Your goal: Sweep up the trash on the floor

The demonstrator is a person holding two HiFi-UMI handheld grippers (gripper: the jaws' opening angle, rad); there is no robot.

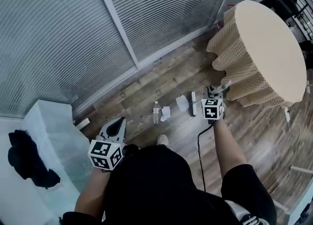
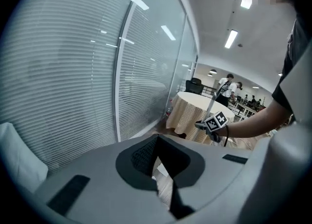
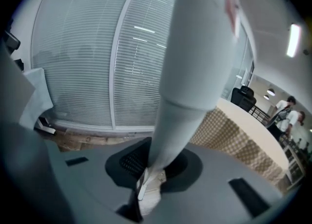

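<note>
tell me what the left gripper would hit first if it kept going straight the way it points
Most likely the glass wall with its blinds, low down. The left gripper points at it with empty jaws, and nothing shows in between, though the depth is hard to judge.

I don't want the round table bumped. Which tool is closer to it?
Right. The right tool, gripping a pale pole, is just beside the round table's cloth. The left tool is far off on the other side, near the blinds.
</note>
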